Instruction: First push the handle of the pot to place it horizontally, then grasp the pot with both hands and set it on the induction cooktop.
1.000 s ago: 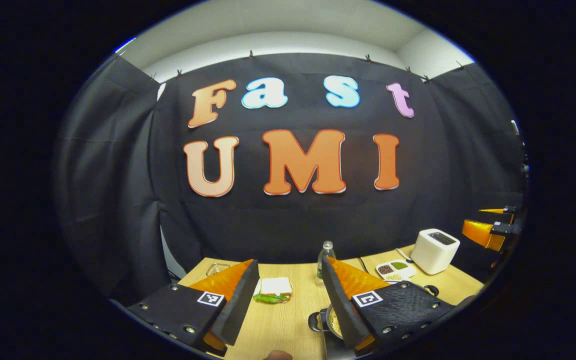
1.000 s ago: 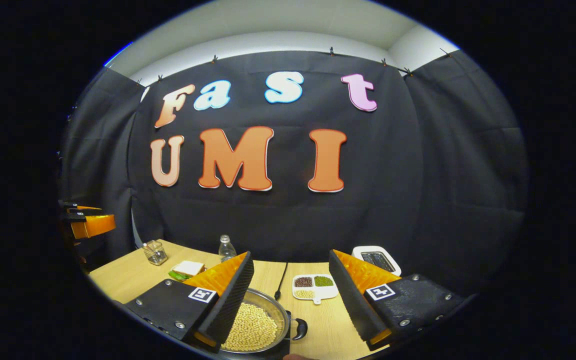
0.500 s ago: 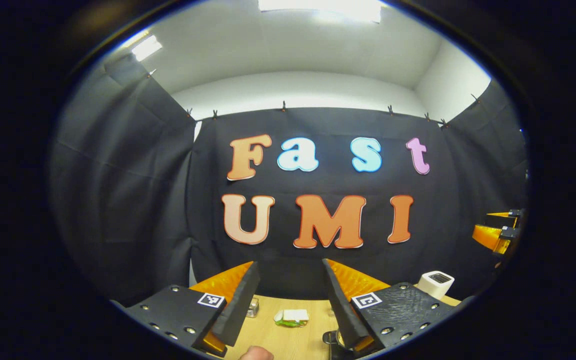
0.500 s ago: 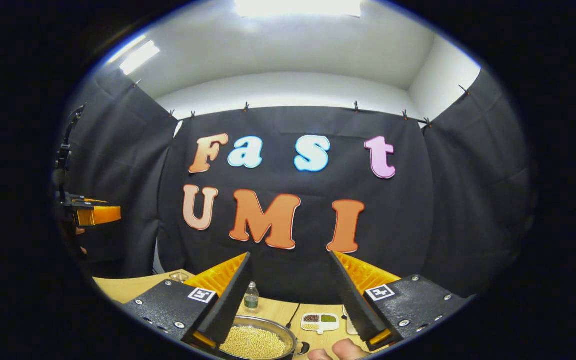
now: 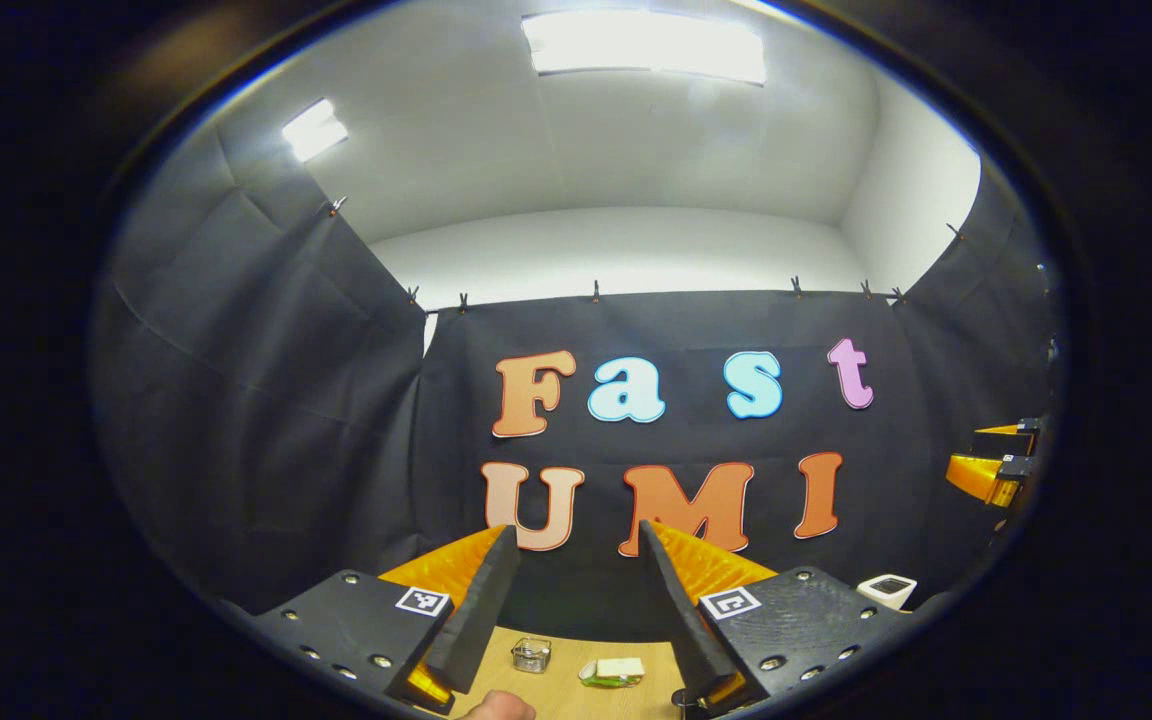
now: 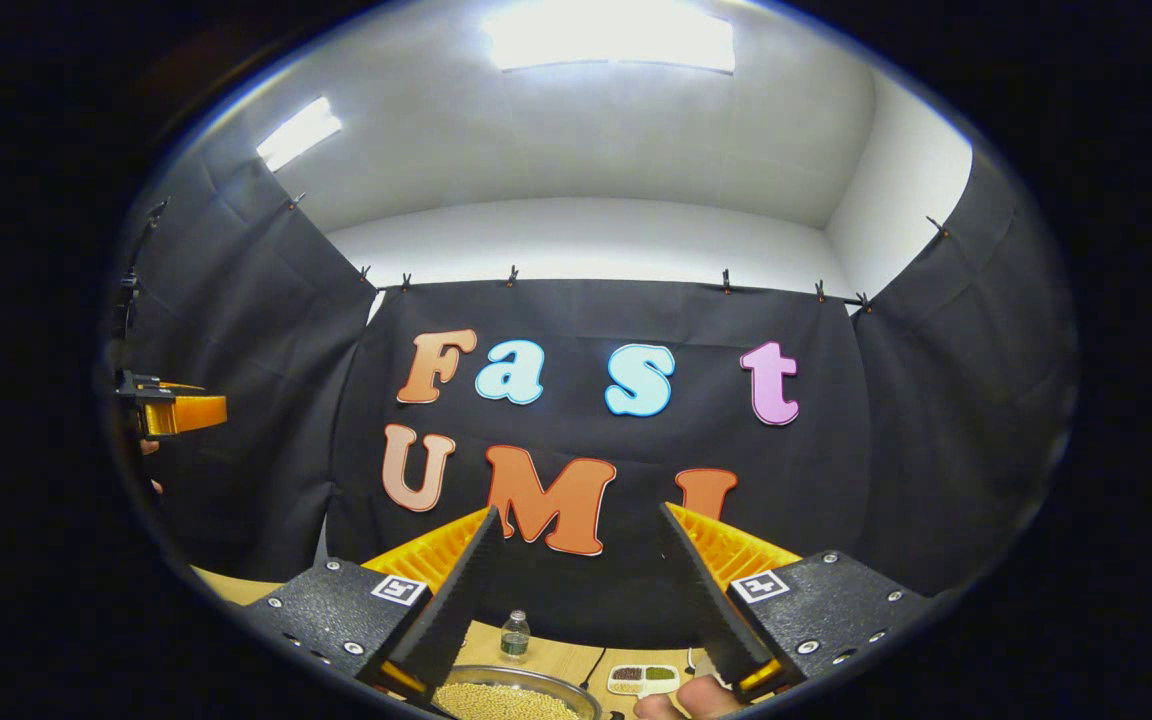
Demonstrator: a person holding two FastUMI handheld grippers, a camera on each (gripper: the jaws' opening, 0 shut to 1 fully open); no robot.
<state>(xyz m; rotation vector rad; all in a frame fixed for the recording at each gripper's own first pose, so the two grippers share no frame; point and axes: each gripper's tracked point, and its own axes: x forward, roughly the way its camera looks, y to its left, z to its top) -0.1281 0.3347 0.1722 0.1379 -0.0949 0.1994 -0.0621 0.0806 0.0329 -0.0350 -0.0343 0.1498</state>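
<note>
both grippers (image 5: 570, 540) (image 6: 578, 520) agape, pot (image 6: 511, 698) apparently untouched

glass jar (image 5: 531, 654) | sandwich (image 5: 614, 670) beside it | white box (image 5: 888, 590) | water bottle (image 6: 514, 634) | 3-part dish (image 6: 643, 679) | wooden table (image 5: 561, 690)

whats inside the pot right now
In the right gripper view the pot holds a heap of small pale beans that reaches near its rim. The pot's bottom lies under them, and its near side is out of sight.
</note>
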